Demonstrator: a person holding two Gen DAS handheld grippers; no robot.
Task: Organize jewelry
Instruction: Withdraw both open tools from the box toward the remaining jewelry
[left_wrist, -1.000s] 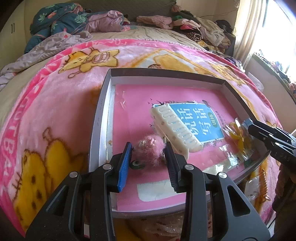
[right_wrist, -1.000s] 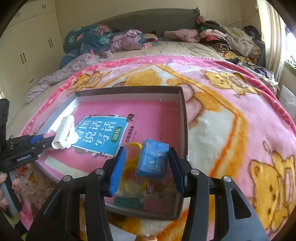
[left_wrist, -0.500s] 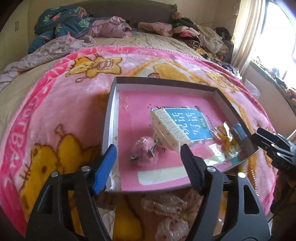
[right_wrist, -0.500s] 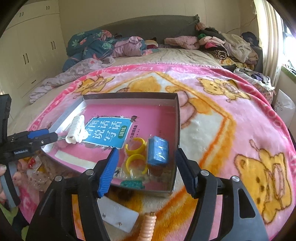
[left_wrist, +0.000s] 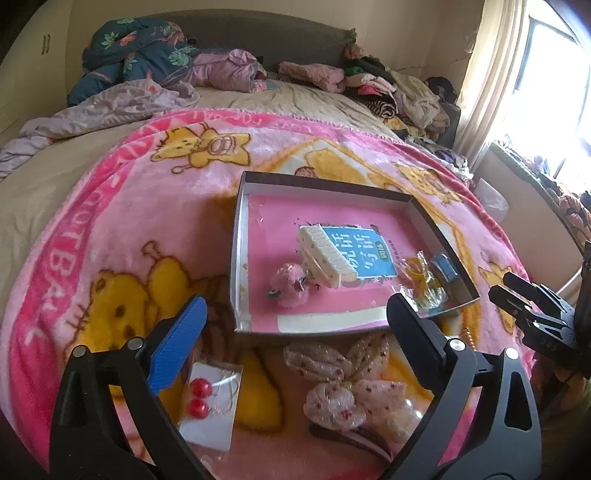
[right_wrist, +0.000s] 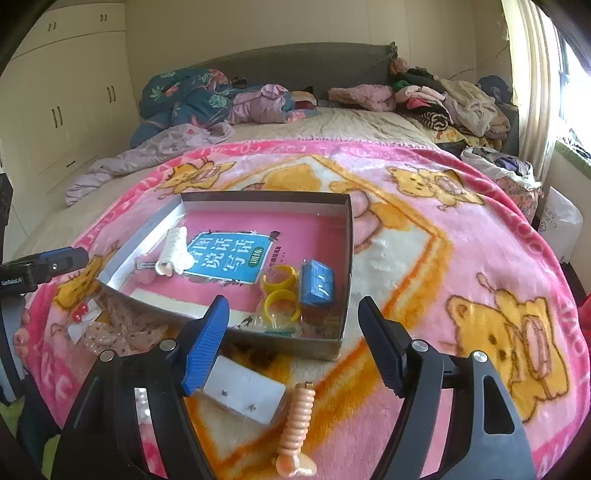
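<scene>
Pink cartoon-bear blanket (right_wrist: 461, 258) spread over the bed, filling most of both views. At twelve o'clock along the headboard, heaped clothes and bedding (right_wrist: 207, 99). White wardrobe (right_wrist: 62, 96) at ten o'clock in the right wrist view; bright window and curtain (left_wrist: 491, 92) at two o'clock in the left wrist view.

Near the centre of the blanket, shallow grey box (right_wrist: 349, 236) lined by a pink book cover with a blue title panel (right_wrist: 229, 258). Inside the box: white claw hair clip (left_wrist: 325, 254) lying across the panel's edge; fluffy pink hair ornament (left_wrist: 290, 284) touching the clip at its seven o'clock in the left wrist view; blue rectangular clip (right_wrist: 317, 282) in the near corner at four o'clock in the right wrist view; yellow rings in clear wrap (right_wrist: 280, 291) just beside it at nine o'clock.

Outside the box, near its front wall: dotted fabric bow (left_wrist: 343, 384) at six o'clock in the left wrist view; card with two red bead earrings (left_wrist: 210, 402) at seven o'clock; white card with small studs (right_wrist: 243, 395) and peach spiral hair tie (right_wrist: 299, 421) at six o'clock in the right wrist view.

Left gripper (left_wrist: 295, 325) poised above the blanket short of the box, jaws opening wide, nothing between them. Right gripper (right_wrist: 295, 339) likewise short of the box's front wall, jaws opening, nothing held.
</scene>
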